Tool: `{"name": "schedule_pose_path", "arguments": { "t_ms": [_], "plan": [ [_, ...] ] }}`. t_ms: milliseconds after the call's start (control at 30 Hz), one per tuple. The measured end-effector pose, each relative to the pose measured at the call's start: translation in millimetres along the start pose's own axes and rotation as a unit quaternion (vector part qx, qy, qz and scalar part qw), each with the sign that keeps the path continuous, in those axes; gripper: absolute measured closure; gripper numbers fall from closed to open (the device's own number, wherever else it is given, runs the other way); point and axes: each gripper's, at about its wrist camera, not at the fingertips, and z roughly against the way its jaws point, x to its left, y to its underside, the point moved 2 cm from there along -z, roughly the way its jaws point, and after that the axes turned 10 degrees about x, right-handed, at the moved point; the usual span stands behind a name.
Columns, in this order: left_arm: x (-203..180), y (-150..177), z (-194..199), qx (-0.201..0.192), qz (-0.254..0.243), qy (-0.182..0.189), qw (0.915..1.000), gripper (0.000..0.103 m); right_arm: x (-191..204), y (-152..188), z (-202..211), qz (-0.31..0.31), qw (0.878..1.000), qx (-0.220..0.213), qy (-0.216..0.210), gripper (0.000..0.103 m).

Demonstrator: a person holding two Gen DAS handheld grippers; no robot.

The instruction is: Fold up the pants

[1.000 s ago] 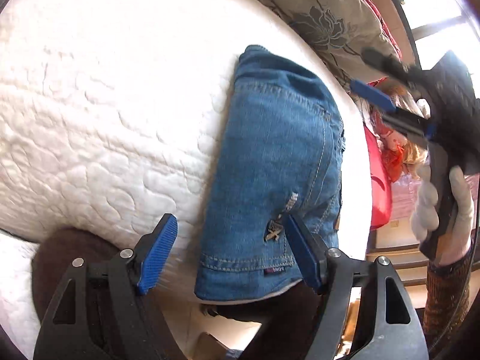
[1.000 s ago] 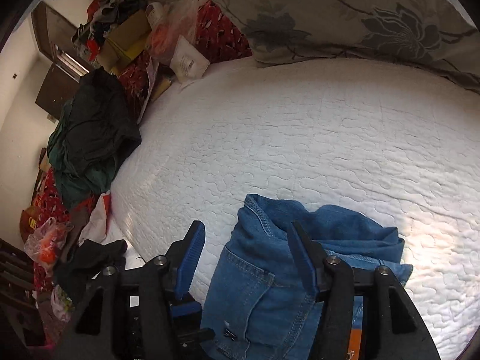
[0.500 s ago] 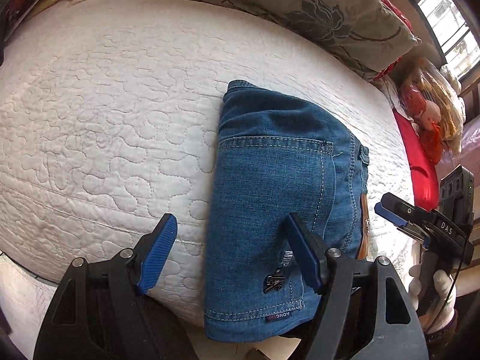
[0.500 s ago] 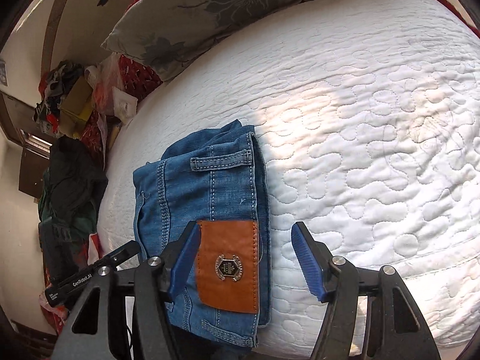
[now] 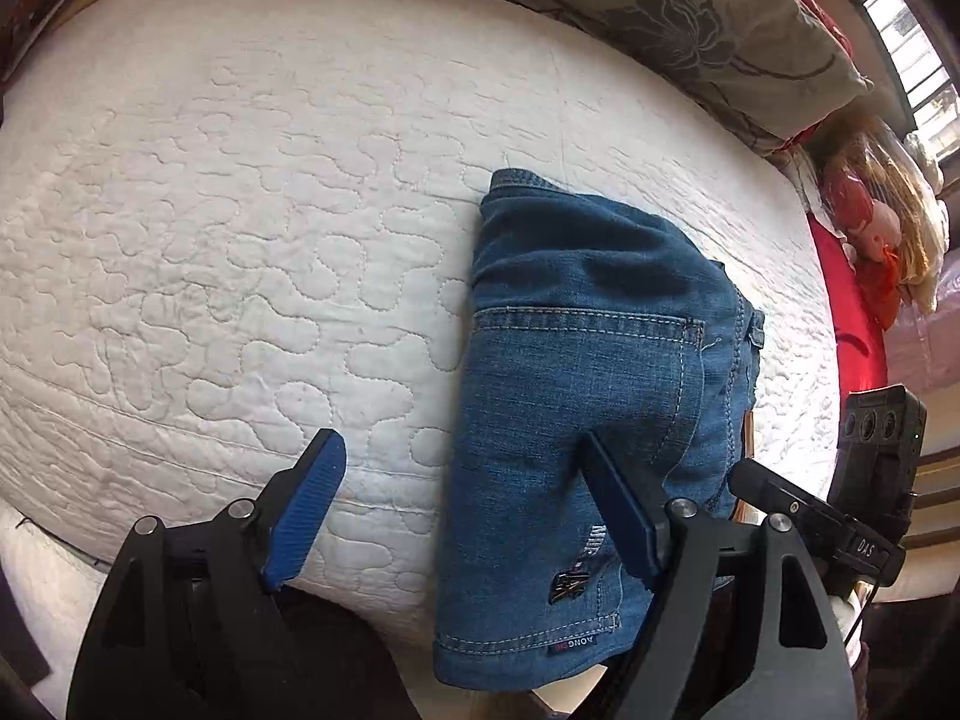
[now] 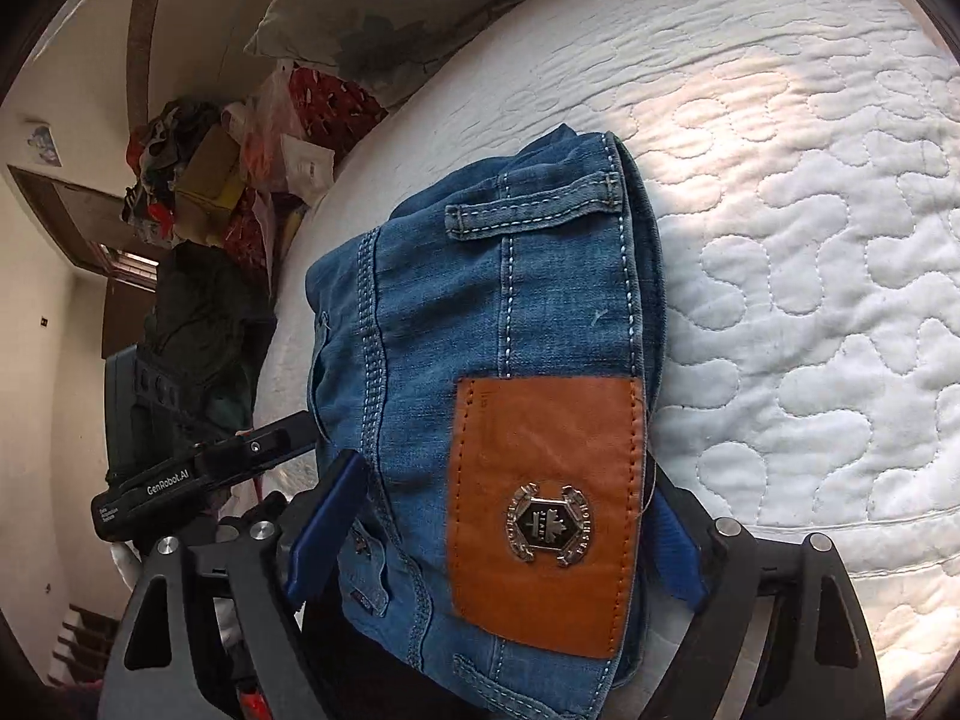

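A white quilted mattress (image 5: pixel 252 228) is filling most of both views, its cover stitched in looping, puffy swirls, with sunlight falling across part of it. A grey pillow (image 5: pixel 708 24) printed with dark flowers is lying along the far edge. Beyond the mattress corner, a heap of clothes, boxes and plastic bags (image 6: pixel 204 180) is piling up against a cream wall, with a dark green garment (image 6: pixel 204 324) draped below it. On the opposite side, a doll (image 5: pixel 876 228) with fair hair is lying on red fabric.

The folded pants (image 5: pixel 576 396), blue denim with pale contrast stitching, are sitting in a compact rectangular bundle near the mattress's front edge, slightly overhanging it. A back pocket and a small metal emblem are showing from the left wrist view; a tan leather patch (image 6: pixel 540 510) with a metal badge and a belt loop are showing from the right wrist view.

The left gripper (image 5: pixel 462 516) is hovering with its jaws spread, having just been opening wider; one blue ribbed finger is over bare mattress, the other over the denim, nothing clamped. The right gripper (image 6: pixel 498 546) is straddling the waistband end, its jaws having just been opening, and they look released around the bundle. Wide bare mattress is lying open beyond the bundle.
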Motion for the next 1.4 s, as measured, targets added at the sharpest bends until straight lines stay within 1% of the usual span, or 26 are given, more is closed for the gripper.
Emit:
{"name": "schedule_pose_path", "arguments": {
  "t_ms": [33,67,100,167,233,300,400,500,600,700,767,833,867,900,933,967,1000,1033,1100,1133,1200,1267,1300,1333,1367,1400],
  "plan": [
    [1.5,-0.8,0.2,0.0,-0.004,-0.002,1.0,0.022,1.0,0.6,-1.7,0.004,1.0,-0.003,-0.004,0.005],
    [2.5,-2.4,-4.2,0.01,-0.006,0.0,0.9999,0.022,2.9,0.2,-3.1,0.006,1.0,-0.007,-0.012,0.002],
    [4.2,-3.3,-11.9,0.025,-0.004,0.005,0.9997,0.022,4.7,0.5,-4.2,0.007,1.0,-0.009,-0.014,0.0],
    [8.3,-3.8,-27.7,0.047,0.007,0.03,0.9984,0.02,8.1,1.6,-7.0,0.009,1.0,-0.013,0.001,0.0],
    [9.0,-5.1,-32.7,0.044,0.013,0.034,0.9984,0.014,9.9,3.1,-7.4,0.009,1.0,-0.022,0.005,0.0],
    [6.3,-6.7,-33.6,0.045,0.009,0.031,0.9984,0.011,7.7,5.1,-6.5,0.005,1.0,-0.03,-0.003,0.0],
    [5.4,-7.4,-35.2,0.047,0.004,0.04,0.9981,0.007,6.2,3.6,-5.9,-0.008,1.0,-0.03,-0.004,0.0],
    [5.0,-4.1,-36.9,0.052,-0.007,0.042,0.9977,0.0,1.8,1.4,-4.9,-0.035,0.999,-0.037,-0.015,0.0],
    [-6.7,-9.0,-43.7,0.054,-0.007,0.013,0.9984,0.0,-3.6,-2.4,-3.1,-0.052,0.998,-0.029,-0.038,0.0],
    [-4.9,-11.6,-45.0,0.059,-0.002,0.016,0.9981,0.0,-7.3,-5.0,-2.3,-0.053,0.997,-0.016,-0.055,0.0],
    [-6.0,-10.9,-44.6,0.051,0.0,0.016,0.9986,0.0,-8.4,-4.2,-1.3,-0.056,0.997,-0.021,-0.056,0.001],
    [-9.3,-8.3,-43.4,0.04,-0.001,0.014,0.9991,0.0,-5.1,-1.9,-1.4,-0.056,0.997,-0.03,-0.038,0.006],
    [-11.1,-7.7,-43.4,0.041,0.0,0.022,0.9989,0.0,-1.8,0.0,-1.6,-0.055,0.998,-0.034,-0.025,0.009],
    [-11.2,-5.6,-42.1,0.042,0.002,0.041,0.9983,0.0,1.2,2.2,-0.9,-0.054,0.998,-0.036,-0.015,0.019],
    [-10.9,-2.1,-40.4,0.046,0.003,0.071,0.9964,0.0,3.9,4.9,0.8,-0.053,0.998,-0.039,-0.011,0.027],
    [-13.9,-1.4,-40.6,0.052,0.003,0.103,0.9933,0.0,6.1,7.6,3.5,-0.048,0.998,-0.044,-0.017,0.03],
    [-17.7,-0.2,-42.7,0.06,-0.003,0.128,0.99,0.001,6.7,9.1,5.1,-0.04,0.998,-0.046,-0.018,0.039],
    [-21.0,0.5,-45.5,0.061,-0.01,0.122,0.9906,0.002,5.2,10.3,4.8,-0.034,0.998,-0.043,-0.007,0.048],
    [-27.9,1.0,-52.7,0.061,-0.032,0.101,0.9925,0.001,-0.5,11.5,5.0,-0.042,0.998,-0.04,-0.014,0.052],
    [-30.0,1.0,-53.7,0.057,-0.036,0.099,0.9928,0.001,-1.2,11.2,4.8,-0.039,0.998,-0.04,-0.009,0.053],
    [-32.9,-2.2,-54.7,0.056,-0.03,0.096,0.9933,0.001,-1.9,8.6,-2.6,-0.027,0.999,-0.026,0.005,0.051],
    [-36.3,-6.2,-53.4,0.056,-0.021,0.097,0.9935,0.001,-7.6,5.2,-5.8,-0.04,0.999,-0.022,-0.006,0.05],
    [-37.4,-6.9,-50.8,0.052,-0.019,0.097,0.9938,0.008,-6.8,5.1,-5.2,-0.042,0.999,-0.023,-0.004,0.052],
    [-36.4,-5.7,-47.5,0.048,-0.018,0.094,0.9942,0.019,-2.4,6.3,-4.2,-0.033,0.999,-0.026,0.012,0.055],
    [-33.4,-3.1,-43.8,0.047,-0.019,0.098,0.9939,0.026,4.9,8.4,-3.1,-0.016,0.999,-0.03,0.034,0.056],
    [-32.4,-0.5,-39.6,0.042,-0.022,0.097,0.9942,0.041,13.3,11.6,-1.7,0.0,0.998,-0.035,0.056,0.059]
  ]
}}
